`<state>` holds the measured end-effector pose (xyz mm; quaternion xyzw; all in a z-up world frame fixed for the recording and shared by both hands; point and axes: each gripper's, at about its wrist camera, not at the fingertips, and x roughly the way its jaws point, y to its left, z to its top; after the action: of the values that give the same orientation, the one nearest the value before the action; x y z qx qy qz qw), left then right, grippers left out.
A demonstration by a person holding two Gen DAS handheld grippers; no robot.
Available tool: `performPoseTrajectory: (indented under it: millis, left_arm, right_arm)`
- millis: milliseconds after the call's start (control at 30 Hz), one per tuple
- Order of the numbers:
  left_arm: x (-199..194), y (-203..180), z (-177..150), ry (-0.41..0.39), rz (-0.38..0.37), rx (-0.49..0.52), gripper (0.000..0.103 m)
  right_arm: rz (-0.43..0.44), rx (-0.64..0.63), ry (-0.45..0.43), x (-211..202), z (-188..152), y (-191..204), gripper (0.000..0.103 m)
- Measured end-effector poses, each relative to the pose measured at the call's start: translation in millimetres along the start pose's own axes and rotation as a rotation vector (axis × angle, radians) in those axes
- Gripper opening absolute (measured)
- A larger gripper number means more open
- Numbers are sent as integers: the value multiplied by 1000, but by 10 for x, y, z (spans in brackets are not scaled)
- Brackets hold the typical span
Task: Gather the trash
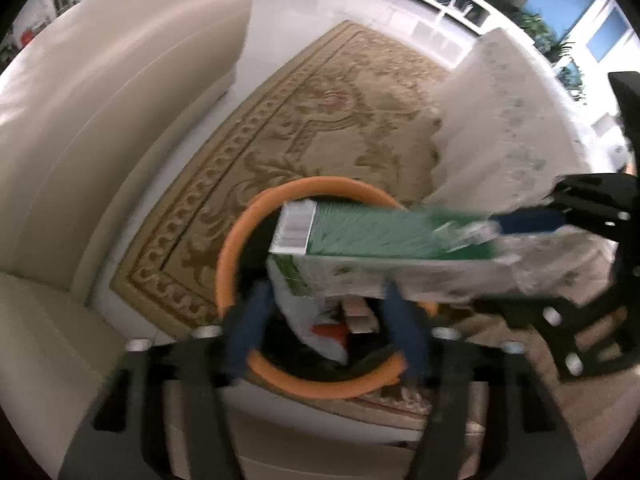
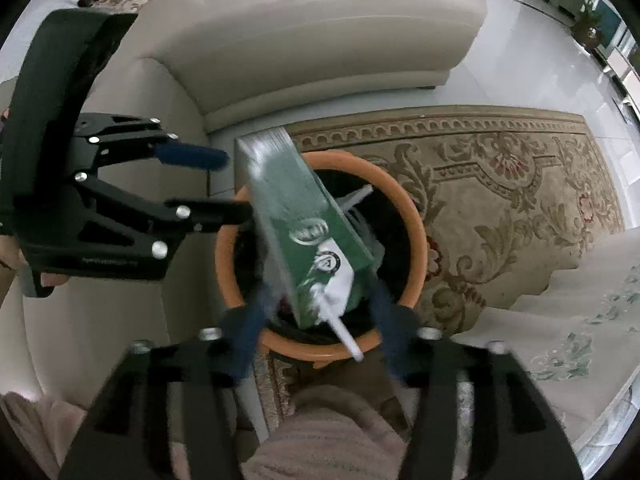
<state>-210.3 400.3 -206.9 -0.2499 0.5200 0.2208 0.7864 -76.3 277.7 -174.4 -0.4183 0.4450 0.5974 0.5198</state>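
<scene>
A green and white drink carton (image 1: 380, 236) (image 2: 304, 216) hangs tilted over an orange-rimmed waste bin (image 1: 228, 264) (image 2: 416, 240). A white straw (image 2: 344, 332) sticks out of its near end. My left gripper (image 1: 328, 320) (image 2: 236, 186) is open, its blue fingers on either side of one end of the carton. My right gripper (image 2: 320, 316) (image 1: 496, 224) is open around the straw end, with gaps showing beside its pads. Crumpled wrappers (image 1: 320, 328) lie inside the bin. The picture is blurred, so I cannot tell if any pad brushes the carton.
The bin stands on a beige patterned rug (image 1: 320, 120) (image 2: 500, 184). A cream leather sofa (image 1: 100, 120) (image 2: 320, 40) curves close on one side. A table with a pale floral cloth (image 1: 500, 120) (image 2: 592, 320) is on the other. A person's pink sleeve (image 2: 320, 432) is below.
</scene>
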Motion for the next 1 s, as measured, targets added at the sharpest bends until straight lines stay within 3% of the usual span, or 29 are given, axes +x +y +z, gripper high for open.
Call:
performPoseTrajectory:
  millis: [367,467,600,833,1000]
  left_arm:
    - [44,-42,-13,-4,26,15,96]
    - [-6,-108,-7,-27,38,25,97]
    - [-23,-192,11,-18,57,20,97]
    - [-141,-321,33,-49,14,26,97]
    - [-275,-442,10,-120,31,59,97]
  right_arm:
    - [-19,70,-27,-93,-39,-153,77]
    - [-54,85,-51,-159,-70,-175,84]
    - [-76,87,-69,-229,-107,-175,84]
    - [-94,105,-109,-399,-187,-174,84]
    - [-100,120,-131,-502,-243,-192,84]
